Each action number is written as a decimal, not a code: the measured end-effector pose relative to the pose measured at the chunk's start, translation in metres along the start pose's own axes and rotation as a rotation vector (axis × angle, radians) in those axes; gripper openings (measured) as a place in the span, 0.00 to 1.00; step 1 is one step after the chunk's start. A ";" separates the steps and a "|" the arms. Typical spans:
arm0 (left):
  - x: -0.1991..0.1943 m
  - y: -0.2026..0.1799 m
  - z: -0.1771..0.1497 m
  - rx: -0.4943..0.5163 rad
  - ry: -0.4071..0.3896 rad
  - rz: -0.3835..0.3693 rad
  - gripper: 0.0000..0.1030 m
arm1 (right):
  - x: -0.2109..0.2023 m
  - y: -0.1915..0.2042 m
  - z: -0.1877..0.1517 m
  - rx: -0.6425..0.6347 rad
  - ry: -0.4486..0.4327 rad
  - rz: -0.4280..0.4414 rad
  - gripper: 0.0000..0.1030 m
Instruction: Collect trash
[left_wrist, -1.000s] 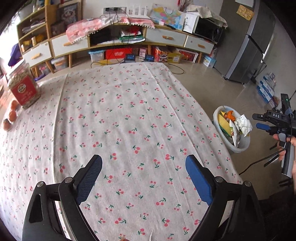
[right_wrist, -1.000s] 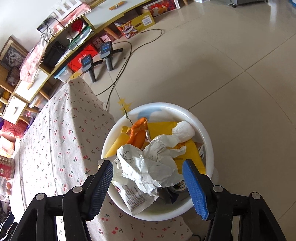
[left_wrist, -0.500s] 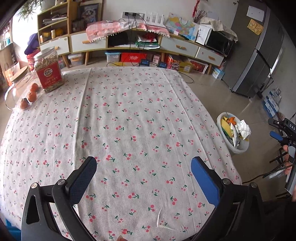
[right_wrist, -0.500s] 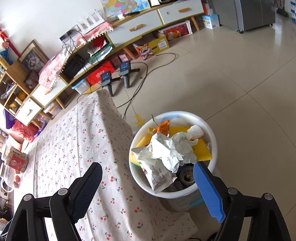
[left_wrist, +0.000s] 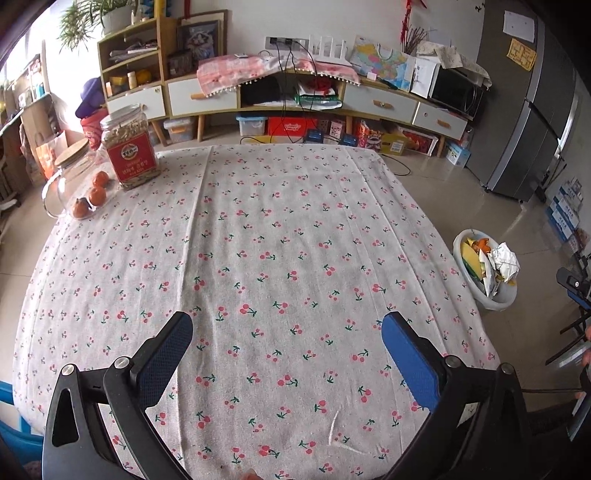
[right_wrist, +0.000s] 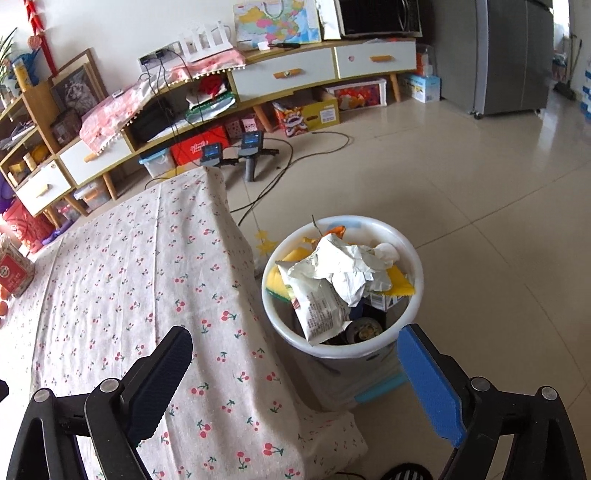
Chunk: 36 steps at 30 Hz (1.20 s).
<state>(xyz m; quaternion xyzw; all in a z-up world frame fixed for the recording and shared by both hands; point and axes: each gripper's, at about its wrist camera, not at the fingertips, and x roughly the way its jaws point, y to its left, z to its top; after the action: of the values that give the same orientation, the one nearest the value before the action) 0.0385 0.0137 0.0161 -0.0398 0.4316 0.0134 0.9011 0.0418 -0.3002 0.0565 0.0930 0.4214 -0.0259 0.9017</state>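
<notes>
Nearby, jar beside oranges.

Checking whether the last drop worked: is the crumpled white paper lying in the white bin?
Yes, the crumpled white paper sits on top of the other rubbish inside the white bin on the floor.

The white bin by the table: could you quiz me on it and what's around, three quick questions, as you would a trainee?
1. True or false: the white bin stands on the tablecloth.
2. What lies on top of the bin's heap: (a) crumpled white paper, (b) an orange, (c) a jar?
3. What is between the right gripper fingers?

Key:
1. False: it stands on the floor beside the table.
2. a
3. Nothing; its jaws are opening, empty.
</notes>
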 end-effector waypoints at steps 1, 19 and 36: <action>-0.003 -0.003 -0.002 0.001 -0.006 0.010 1.00 | -0.002 0.006 -0.005 -0.019 -0.008 -0.002 0.93; -0.032 -0.027 -0.045 0.008 -0.068 0.059 1.00 | -0.001 0.064 -0.066 -0.175 0.003 -0.026 0.93; -0.033 -0.032 -0.048 0.017 -0.071 0.051 1.00 | -0.002 0.069 -0.069 -0.203 -0.011 -0.050 0.93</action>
<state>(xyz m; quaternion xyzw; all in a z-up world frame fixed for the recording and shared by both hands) -0.0175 -0.0215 0.0139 -0.0205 0.4002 0.0341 0.9156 -0.0028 -0.2194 0.0245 -0.0098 0.4191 -0.0061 0.9079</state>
